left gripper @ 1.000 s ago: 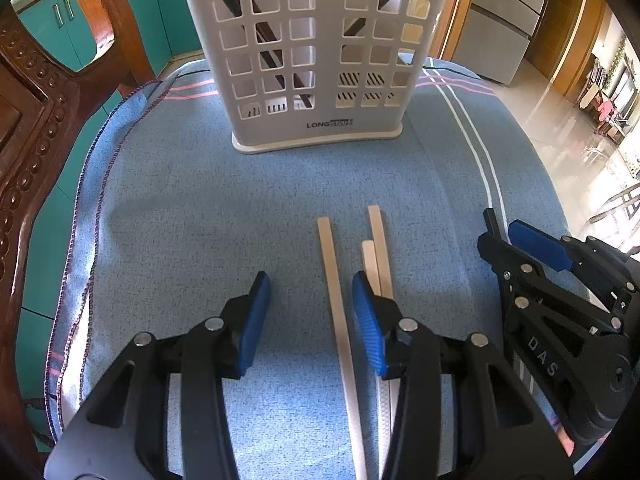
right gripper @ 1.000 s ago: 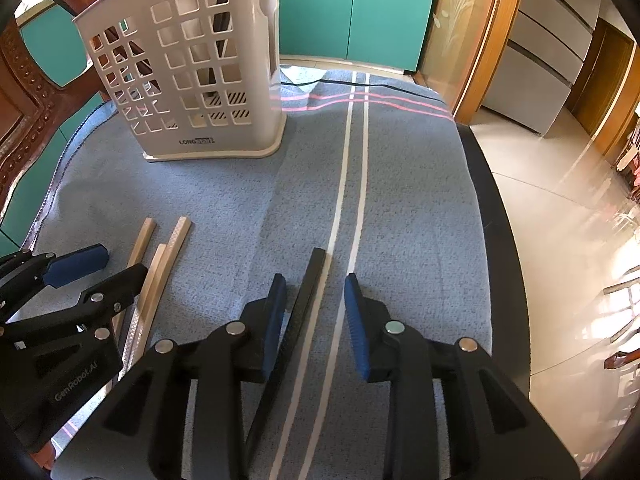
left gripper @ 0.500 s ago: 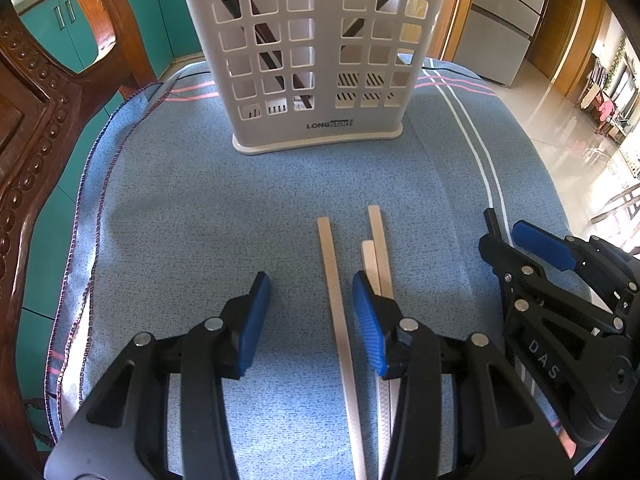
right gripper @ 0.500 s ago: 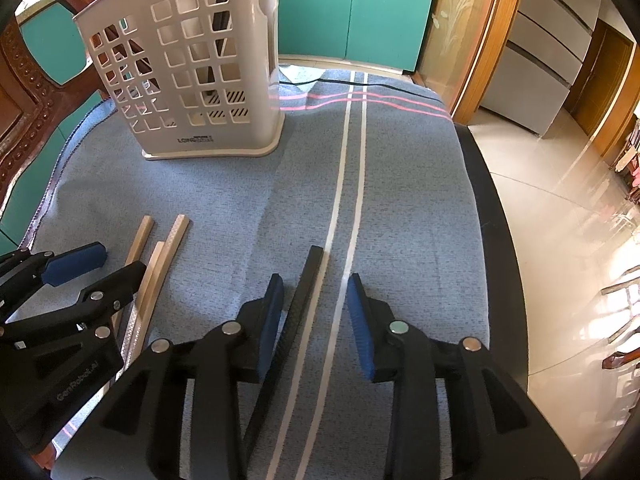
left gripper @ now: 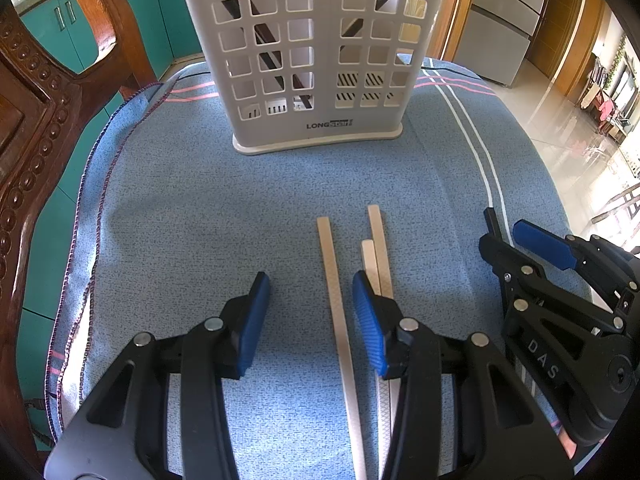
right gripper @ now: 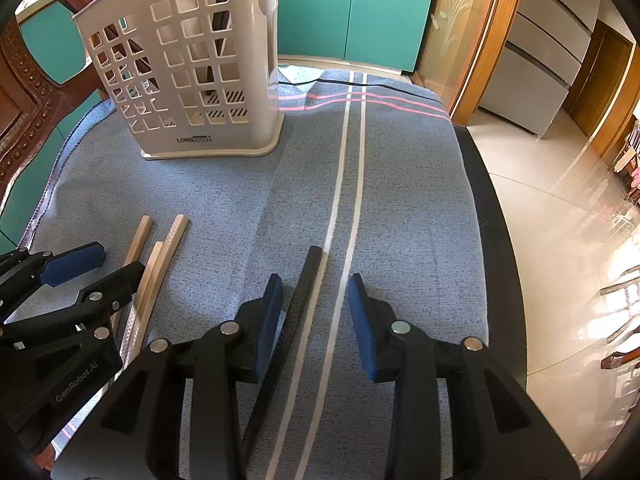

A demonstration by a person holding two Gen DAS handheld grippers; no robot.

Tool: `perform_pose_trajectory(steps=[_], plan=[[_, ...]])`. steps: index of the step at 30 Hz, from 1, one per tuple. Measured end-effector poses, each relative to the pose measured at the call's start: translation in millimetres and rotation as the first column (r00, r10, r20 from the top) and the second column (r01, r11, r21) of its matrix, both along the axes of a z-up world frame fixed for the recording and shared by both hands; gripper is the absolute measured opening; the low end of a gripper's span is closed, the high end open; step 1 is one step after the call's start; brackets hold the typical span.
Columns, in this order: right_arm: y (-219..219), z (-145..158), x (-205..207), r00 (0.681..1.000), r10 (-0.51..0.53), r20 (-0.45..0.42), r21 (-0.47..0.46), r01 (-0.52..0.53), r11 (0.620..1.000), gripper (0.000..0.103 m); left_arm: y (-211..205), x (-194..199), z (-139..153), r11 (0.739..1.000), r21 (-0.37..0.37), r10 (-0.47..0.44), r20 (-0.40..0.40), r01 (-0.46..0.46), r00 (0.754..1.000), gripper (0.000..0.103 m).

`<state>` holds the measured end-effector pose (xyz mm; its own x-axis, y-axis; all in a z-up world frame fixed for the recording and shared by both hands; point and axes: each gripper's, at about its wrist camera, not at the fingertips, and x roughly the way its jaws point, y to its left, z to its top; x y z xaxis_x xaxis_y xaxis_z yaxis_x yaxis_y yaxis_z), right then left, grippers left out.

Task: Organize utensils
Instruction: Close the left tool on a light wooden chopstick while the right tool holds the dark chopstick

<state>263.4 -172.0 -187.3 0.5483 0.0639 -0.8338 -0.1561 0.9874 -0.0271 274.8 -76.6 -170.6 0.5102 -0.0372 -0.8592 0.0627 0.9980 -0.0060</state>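
Note:
A white slotted utensil holder (left gripper: pixel 312 60) stands upright at the far side of the blue cloth; it also shows in the right wrist view (right gripper: pixel 188 76), with dark chopsticks inside. Three pale wooden chopsticks (left gripper: pixel 334 280) lie on the cloth. My left gripper (left gripper: pixel 310 312) is open, low over the cloth, with one pale chopstick between its fingers near the right pad. A black chopstick (right gripper: pixel 298 304) lies between the open fingers of my right gripper (right gripper: pixel 316 316), close to the left pad. The pale chopsticks (right gripper: pixel 162 256) lie to its left.
A blue cloth (left gripper: pixel 180 200) with white and pink stripes covers the table. A carved wooden chair (left gripper: pixel 36 120) stands at the left edge. The table's dark right edge (right gripper: pixel 496 240) drops to a tiled floor. Teal cabinets (right gripper: pixel 352 12) are behind.
Both grippers have crept slightly forward along the chopsticks. Both stay open, and nothing has been picked up.

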Motion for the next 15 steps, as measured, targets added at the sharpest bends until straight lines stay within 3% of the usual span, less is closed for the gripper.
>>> perform_pose_trajectory(steps=[15], plan=[[0.2, -0.4, 0.2, 1.0, 0.001, 0.0, -0.001, -0.001, 1.0, 0.035, 0.6, -0.3, -0.1, 1.0, -0.001, 0.001, 0.001, -0.001, 1.0, 0.044]])
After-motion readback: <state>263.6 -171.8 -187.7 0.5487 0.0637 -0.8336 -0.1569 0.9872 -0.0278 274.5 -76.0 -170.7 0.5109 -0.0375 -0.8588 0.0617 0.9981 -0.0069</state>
